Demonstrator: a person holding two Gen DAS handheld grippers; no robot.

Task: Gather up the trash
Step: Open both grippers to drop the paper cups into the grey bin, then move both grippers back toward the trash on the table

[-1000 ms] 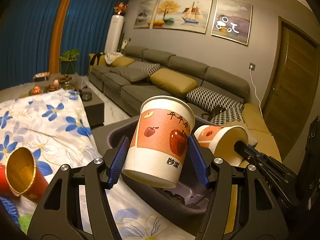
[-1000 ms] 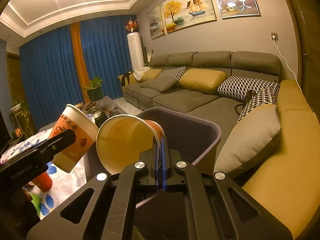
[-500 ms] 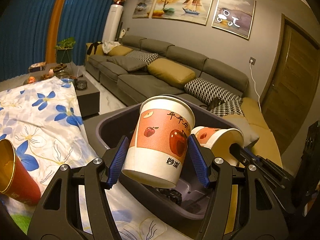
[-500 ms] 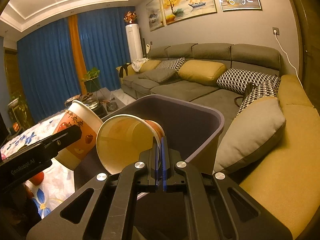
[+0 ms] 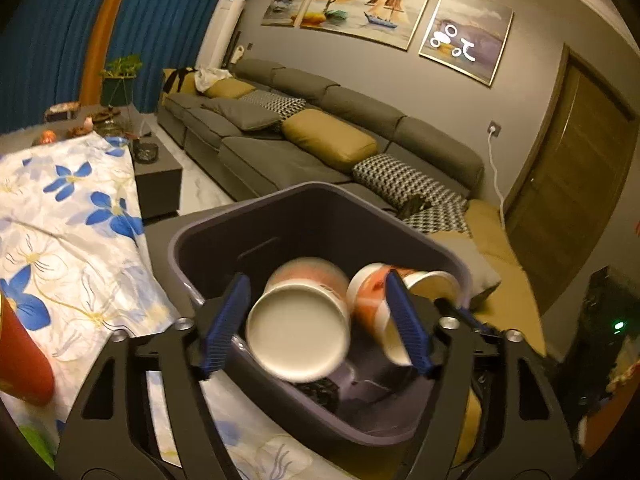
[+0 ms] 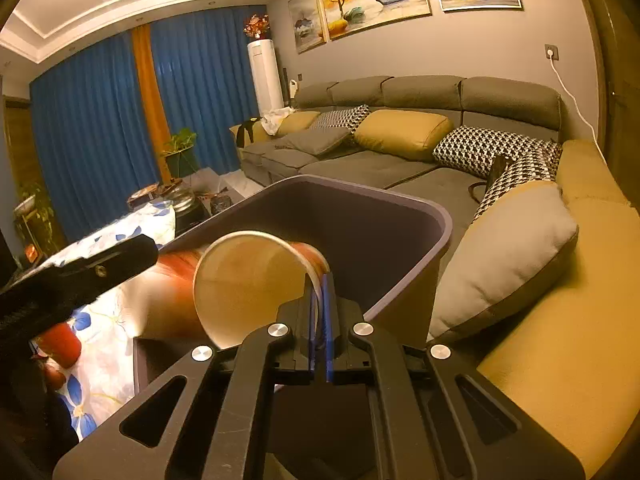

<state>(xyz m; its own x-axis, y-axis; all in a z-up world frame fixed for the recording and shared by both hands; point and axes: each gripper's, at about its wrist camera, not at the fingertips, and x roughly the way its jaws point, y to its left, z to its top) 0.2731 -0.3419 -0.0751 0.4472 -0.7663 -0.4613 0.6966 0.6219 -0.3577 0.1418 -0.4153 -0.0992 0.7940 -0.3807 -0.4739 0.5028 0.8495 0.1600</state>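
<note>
A dark purple bin (image 5: pixel 304 216) stands beside the floral-cloth table. My left gripper (image 5: pixel 316 320) is open above it, and a blurred paper cup with an apple print (image 5: pixel 298 336) is loose between its blue pads, bottom toward me, over the bin. My right gripper (image 6: pixel 319 304) is shut on the rim of a second paper cup (image 6: pixel 248 280), held on its side over the bin's (image 6: pixel 400 204) near edge. That cup also shows in the left wrist view (image 5: pixel 376 300). The first cup is an orange blur in the right wrist view (image 6: pixel 176 276).
A red cup (image 5: pixel 20 360) lies on the floral tablecloth (image 5: pixel 72 232) to the left. A grey and mustard sofa (image 6: pixel 400 152) with cushions runs behind and right of the bin. A low side table (image 5: pixel 156 172) with small items stands beyond.
My left gripper tilted down over the bin and opened; the apple-print cup left its pads and tips into the bin. My right gripper keeps its cup, now lower at the bin.
</note>
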